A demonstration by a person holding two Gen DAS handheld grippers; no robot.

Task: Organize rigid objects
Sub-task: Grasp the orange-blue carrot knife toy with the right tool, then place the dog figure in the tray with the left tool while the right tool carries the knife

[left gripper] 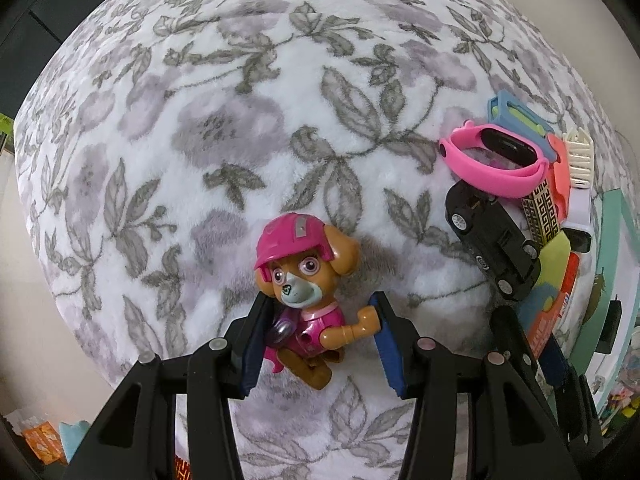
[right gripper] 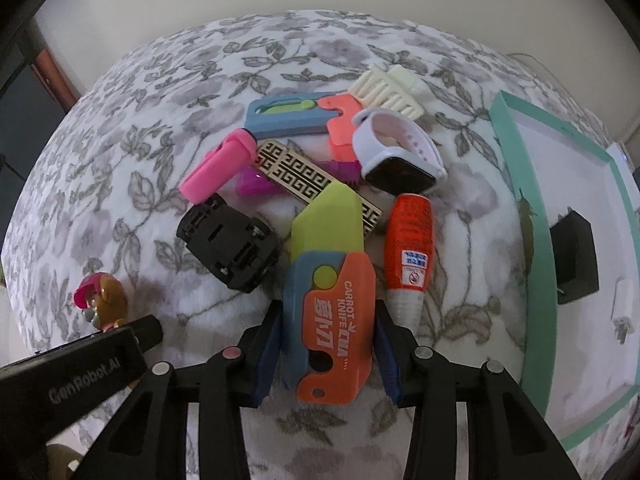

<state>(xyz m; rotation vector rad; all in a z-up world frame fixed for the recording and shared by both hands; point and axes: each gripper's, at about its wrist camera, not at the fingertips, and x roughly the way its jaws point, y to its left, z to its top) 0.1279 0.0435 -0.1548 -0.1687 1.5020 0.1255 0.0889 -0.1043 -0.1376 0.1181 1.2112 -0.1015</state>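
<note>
The left gripper (left gripper: 320, 344) straddles the puppy figure (left gripper: 302, 288), its jaws spread, wide bare blanket (left gripper: 200, 120) beyond. The right gripper (right gripper: 326, 354) brackets the carrot knife (right gripper: 328, 308), pads beside its handle; whether they pinch it I cannot tell. The pile crowds ahead: 2 watches, 1 black toy car (right gripper: 230, 242), 1 comb (right gripper: 390, 90). The teal-rimmed tray (right gripper: 540, 240) lies right.

Soft, even indoor light, faint shadows, heavy fisheye bending and dark vignetted corners
</note>
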